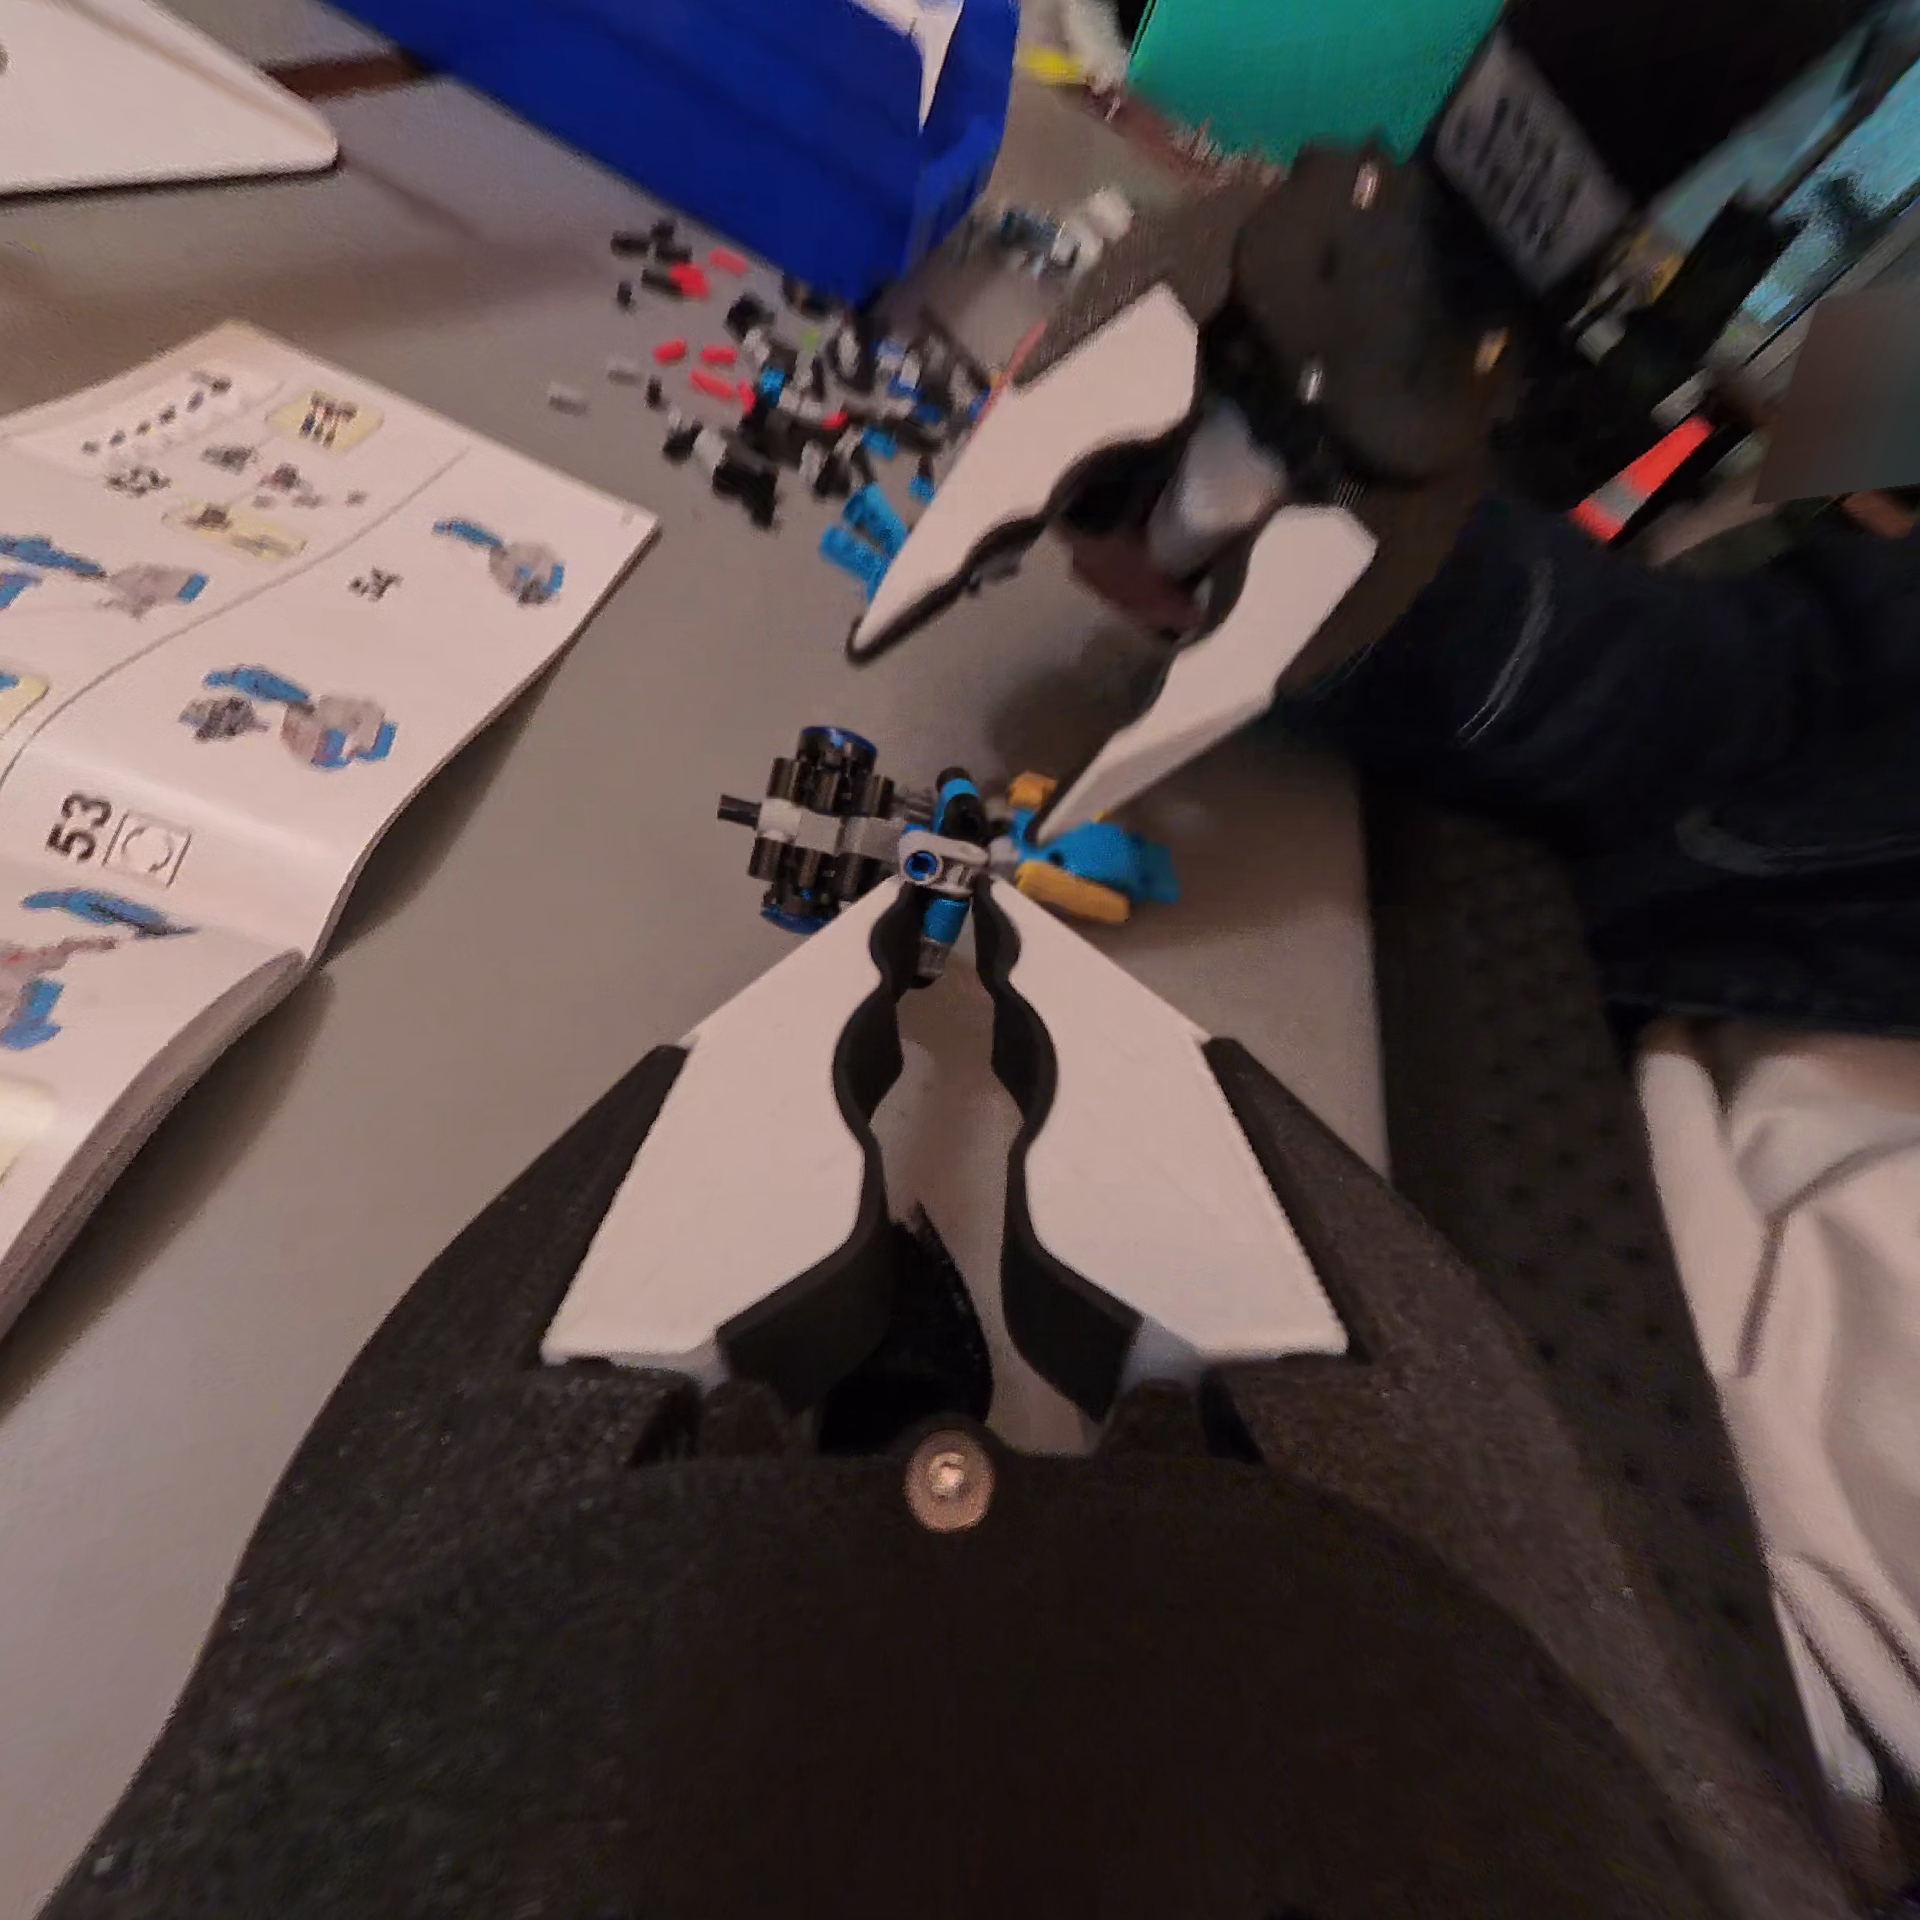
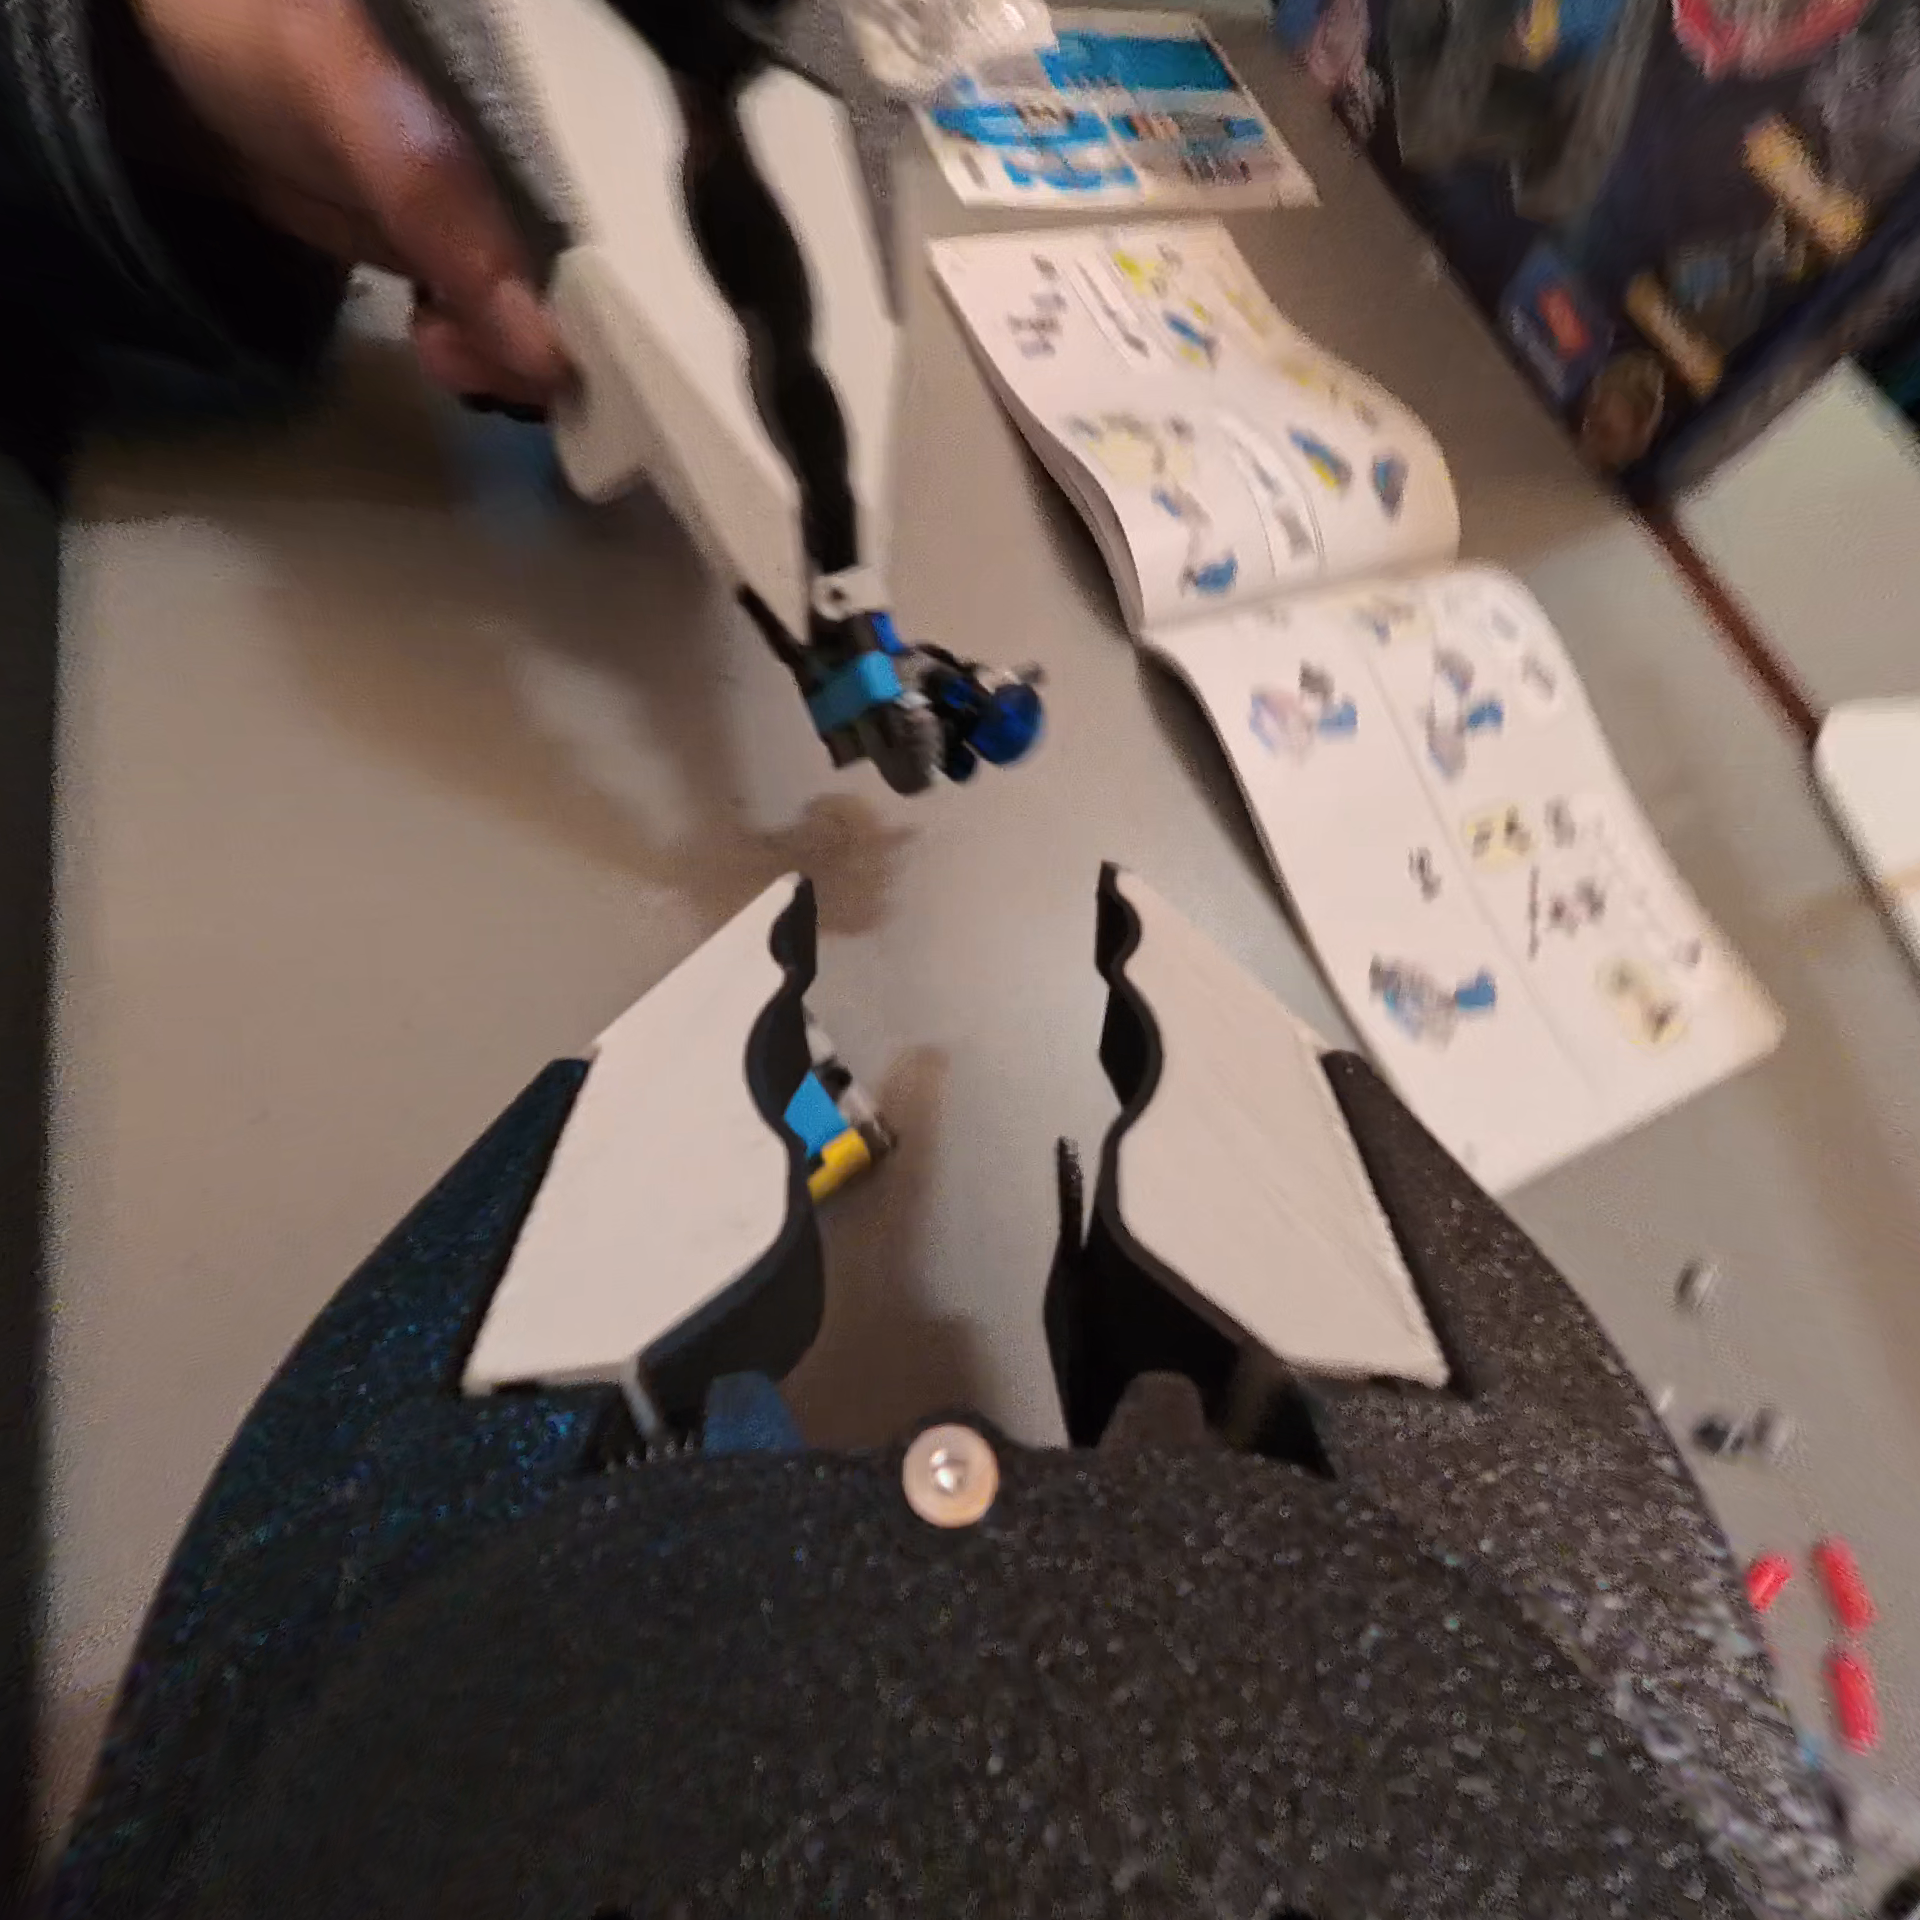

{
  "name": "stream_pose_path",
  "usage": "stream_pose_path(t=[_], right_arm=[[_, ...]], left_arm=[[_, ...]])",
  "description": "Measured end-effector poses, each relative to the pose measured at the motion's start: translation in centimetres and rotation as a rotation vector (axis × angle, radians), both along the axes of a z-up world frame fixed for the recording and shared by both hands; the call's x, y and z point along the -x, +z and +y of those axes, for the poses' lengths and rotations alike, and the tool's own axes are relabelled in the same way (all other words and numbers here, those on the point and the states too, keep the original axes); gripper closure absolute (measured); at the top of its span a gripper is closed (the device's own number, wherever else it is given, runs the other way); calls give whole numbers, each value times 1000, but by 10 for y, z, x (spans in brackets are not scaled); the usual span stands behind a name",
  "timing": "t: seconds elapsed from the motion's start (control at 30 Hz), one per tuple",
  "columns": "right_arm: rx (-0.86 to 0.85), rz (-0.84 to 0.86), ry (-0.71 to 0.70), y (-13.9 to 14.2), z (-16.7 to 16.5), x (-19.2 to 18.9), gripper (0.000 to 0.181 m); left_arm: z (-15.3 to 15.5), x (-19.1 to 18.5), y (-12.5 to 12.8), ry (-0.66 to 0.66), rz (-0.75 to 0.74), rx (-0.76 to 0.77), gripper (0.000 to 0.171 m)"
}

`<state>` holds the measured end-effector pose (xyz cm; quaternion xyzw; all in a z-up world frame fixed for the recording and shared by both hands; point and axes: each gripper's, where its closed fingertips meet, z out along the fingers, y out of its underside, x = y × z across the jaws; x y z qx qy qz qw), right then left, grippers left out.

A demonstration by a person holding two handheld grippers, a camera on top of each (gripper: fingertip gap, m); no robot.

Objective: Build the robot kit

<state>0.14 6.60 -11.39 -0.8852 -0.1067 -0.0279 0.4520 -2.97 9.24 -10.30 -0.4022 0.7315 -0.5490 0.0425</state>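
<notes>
Brick assembly, black, grey and blue, is held clamped at the tips of the left gripper, the fingers closed on a blue-and-grey pin part at its near end; in the right wrist view the same assembly is seen raised clear of the table, hanging from the fingertips. A grey tabletop serves as the surface, matte and evenly lit, with soft shadows cast under both tools; the room behind is blurred and cannot be made out beyond a blue box and a green panel at the far edge. The right gripper is seen with its jaws spread wide and nothing between them; one fingertip is recorded touching or just beside a small blue-and-yellow brick piece lying on the table, the same piece partly hidden behind the left finger in the right wrist view. An open instruction booklet lies flat to the left of the assembly, well apart from it. A scatter of loose black, red and blue bricks is noted near the blue box, beyond the right gripper. A hand is seen gripping the left tool's handle. Dark fabric and white cloth border the table on the right
</notes>
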Motion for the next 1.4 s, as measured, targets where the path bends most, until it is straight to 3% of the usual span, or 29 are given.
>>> stream_pose_path(t=[0.07,0.2,0.3,0.37,0.43,0.53,0.6,0.77,0.87,1.07,1.27,1.4], right_arm=[[12,147,-149,0,-18,-13,125],[89,303,-330,-22,-57,10,123],[171,271,-350,-43,-73,35,108],[128,255,-368,-38,-70,41,112],[89,126,-426,-27,-66,27,115],[155,143,-350,-35,-50,46,103],[224,22,-336,-46,-48,44,101],[264,-51,-329,-45,-51,35,121],[260,61,-287,-49,-50,38,134],[201,395,-330,-45,-51,29,137],[-13,1085,-234,-3,-40,51,137],[-2,1175,-292,-13,-30,48,137]], left_arm=[[-4,1,-3,-5,25,23,162],[-21,4,-7,-25,109,84,162],[-34,8,-11,-51,133,68,162],[-37,9,-19,-56,123,15,162],[-39,10,-23,-61,124,-6,162],[-37,14,-31,-72,174,-10,162],[-34,15,-30,-72,181,-7,162],[-28,20,-32,-97,146,-65,161],[-26,25,-32,-121,165,-54,161],[-11,31,-36,-112,159,-90,154],[-1,36,-42,-94,135,-155,136],[1,33,-44,-78,108,-213,136]])
